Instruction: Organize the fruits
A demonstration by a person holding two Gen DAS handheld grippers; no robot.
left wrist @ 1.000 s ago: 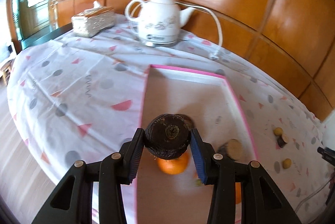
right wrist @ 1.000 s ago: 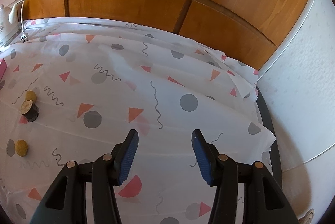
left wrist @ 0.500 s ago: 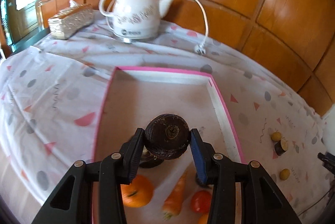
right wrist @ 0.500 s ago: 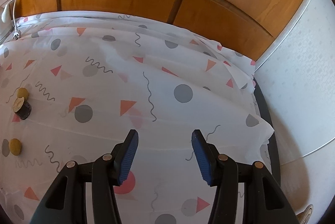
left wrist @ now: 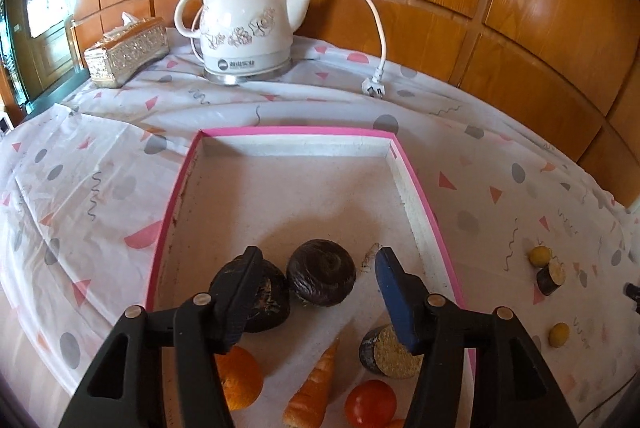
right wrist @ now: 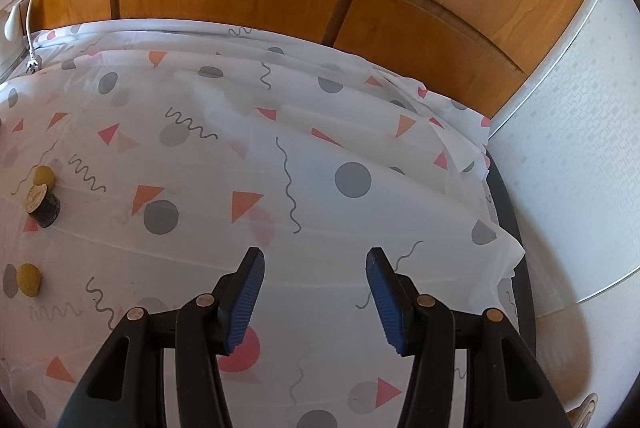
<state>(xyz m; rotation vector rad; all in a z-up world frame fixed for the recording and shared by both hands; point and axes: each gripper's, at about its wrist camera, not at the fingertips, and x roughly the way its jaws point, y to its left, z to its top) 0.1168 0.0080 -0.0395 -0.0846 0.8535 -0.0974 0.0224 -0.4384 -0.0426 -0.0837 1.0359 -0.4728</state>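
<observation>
Left wrist view: the left gripper (left wrist: 316, 292) has just been opening; its fingers now stand spread, and the dark round fruit (left wrist: 322, 278) it carried a second ago rests free between them on the floor of the pink-rimmed tray (left wrist: 296, 131), delivered

Right wrist view: the right gripper (right wrist: 314, 292) hangs spread and empty over the tablecloth (right wrist: 320, 147), unchanged; the small yellow fruits (right wrist: 28, 280) lie uncollected

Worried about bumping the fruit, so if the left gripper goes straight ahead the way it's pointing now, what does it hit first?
Most likely the round dark brown fruit lying in the pink-rimmed tray, right between the left gripper's open fingers, which have just been opening. Depth is hard to judge; it may clear and meet the tray floor.
</observation>
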